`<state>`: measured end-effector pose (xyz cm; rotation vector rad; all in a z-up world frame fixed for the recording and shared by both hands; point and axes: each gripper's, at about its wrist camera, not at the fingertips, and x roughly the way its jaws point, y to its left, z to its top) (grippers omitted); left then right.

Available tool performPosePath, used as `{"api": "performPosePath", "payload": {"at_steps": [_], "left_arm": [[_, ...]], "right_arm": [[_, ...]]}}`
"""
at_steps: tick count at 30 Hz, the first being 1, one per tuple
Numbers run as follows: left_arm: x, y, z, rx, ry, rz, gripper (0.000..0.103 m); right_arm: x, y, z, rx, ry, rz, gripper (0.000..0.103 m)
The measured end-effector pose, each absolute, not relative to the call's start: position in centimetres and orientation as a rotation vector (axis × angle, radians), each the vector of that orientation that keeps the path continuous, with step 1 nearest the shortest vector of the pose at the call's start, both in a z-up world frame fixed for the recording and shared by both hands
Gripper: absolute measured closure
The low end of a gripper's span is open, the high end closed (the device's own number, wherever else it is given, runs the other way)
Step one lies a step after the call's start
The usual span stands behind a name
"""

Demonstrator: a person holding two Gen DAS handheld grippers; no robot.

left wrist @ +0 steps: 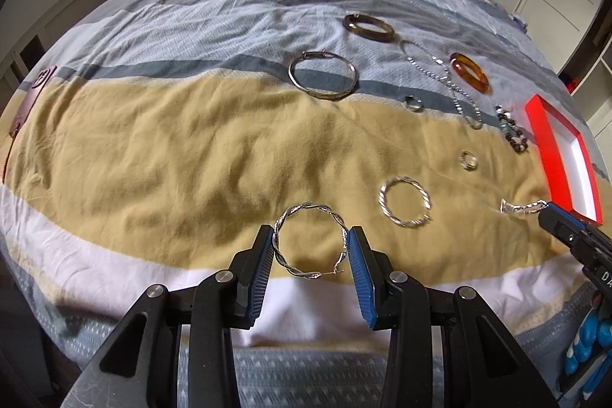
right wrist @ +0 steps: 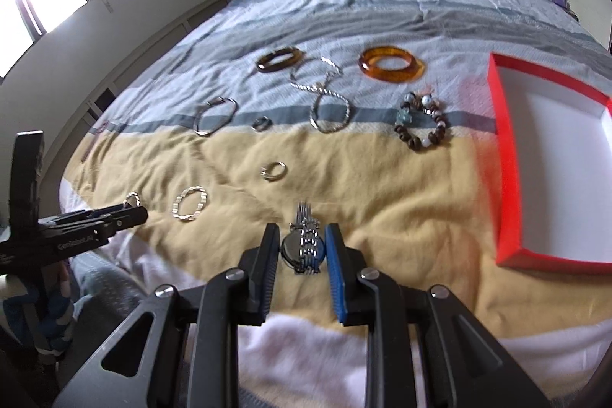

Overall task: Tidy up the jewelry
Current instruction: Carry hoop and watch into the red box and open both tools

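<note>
The left gripper (left wrist: 310,247) pinches a twisted hoop (left wrist: 310,243); the right gripper (right wrist: 302,247) seemingly clamps a watch (right wrist: 304,247) low over the bed (right wrist: 382,178); the red box (right wrist: 508,155) holds nothing.

Twisted silver hoop (left wrist: 310,239) and silver watch (right wrist: 304,247) near bed's front edge; red box (right wrist: 550,159) at right edge.

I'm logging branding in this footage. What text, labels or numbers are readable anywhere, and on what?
"GenRobot.AI", blurred and only roughly legible: side of the left gripper, seen from the right wrist.
"DA", cut off at the frame edge: body of the right gripper, seen from the left wrist.
Watch dial: no legible text.
</note>
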<state>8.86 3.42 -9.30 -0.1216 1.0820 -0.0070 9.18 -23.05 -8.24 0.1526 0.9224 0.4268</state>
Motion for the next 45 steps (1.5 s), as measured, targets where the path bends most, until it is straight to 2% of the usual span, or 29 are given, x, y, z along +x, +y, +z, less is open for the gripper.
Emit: {"api": "performPosePath", "payload": {"at_steps": [14, 26, 32, 37, 45], "left_arm": [[6.2, -3.7, -3.7, -0.088, 0.989, -0.146, 0.064], [10.5, -16.5, 1.6, 0.05, 0.909, -0.343, 0.064], [13.9, -24.5, -0.4, 0.122, 0.942, -0.439, 0.064], [16.0, -29.8, -4.2, 0.157, 1.002, -0.497, 0.064], [16.6, -32.6, -9.7, 0.17, 1.103, -0.523, 0.064]], "right_arm": [[5.3, -28.4, -1.7, 0.135, 0.788, 0.36, 0.081], [7.1, -38.5, 2.0, 0.152, 0.679, 0.215, 0.081], [9.9, -43.6, -1.0, 0.182, 0.72, 0.16, 0.081], [11.2, -46.2, -4.9, 0.185, 0.779, 0.127, 0.08], [11.2, -48.0, -9.9, 0.187, 0.864, 0.141, 0.08]]}}
